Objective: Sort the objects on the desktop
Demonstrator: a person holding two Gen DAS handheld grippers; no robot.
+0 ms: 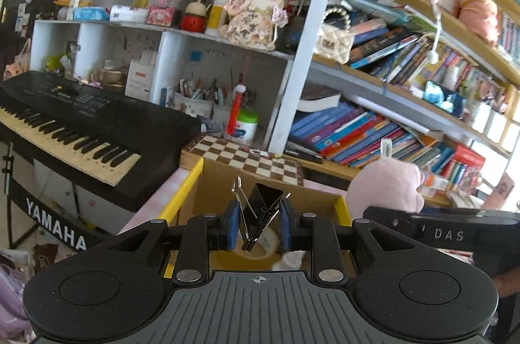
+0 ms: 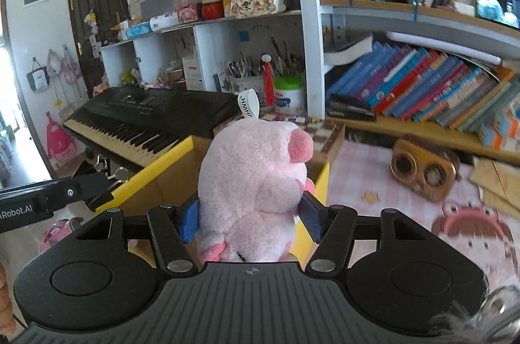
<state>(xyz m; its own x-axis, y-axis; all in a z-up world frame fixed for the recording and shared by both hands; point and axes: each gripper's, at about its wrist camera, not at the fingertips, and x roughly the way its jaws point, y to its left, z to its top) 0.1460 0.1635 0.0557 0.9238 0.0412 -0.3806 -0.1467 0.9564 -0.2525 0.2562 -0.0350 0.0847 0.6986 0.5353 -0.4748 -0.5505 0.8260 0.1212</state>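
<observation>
My left gripper [image 1: 259,222] is shut on a black binder clip [image 1: 261,209] and holds it over a cardboard box with yellow edges [image 1: 182,197]. A roll of tape [image 1: 260,248] lies inside the box below the clip. My right gripper [image 2: 250,220] is shut on a pink plush pig [image 2: 253,181] and holds it above the right side of the same box [image 2: 162,168]. The pig also shows in the left wrist view [image 1: 386,184], with the right gripper's body beside it. The left gripper shows at the left edge of the right wrist view [image 2: 97,191].
A black Yamaha keyboard [image 1: 81,129] stands left of the box. A chessboard [image 1: 247,159] lies behind it. Bookshelves [image 1: 373,129] fill the back. On the pink checked desktop [image 2: 357,175] sit a wooden speaker [image 2: 422,172] and a pink frog-shaped item [image 2: 471,227].
</observation>
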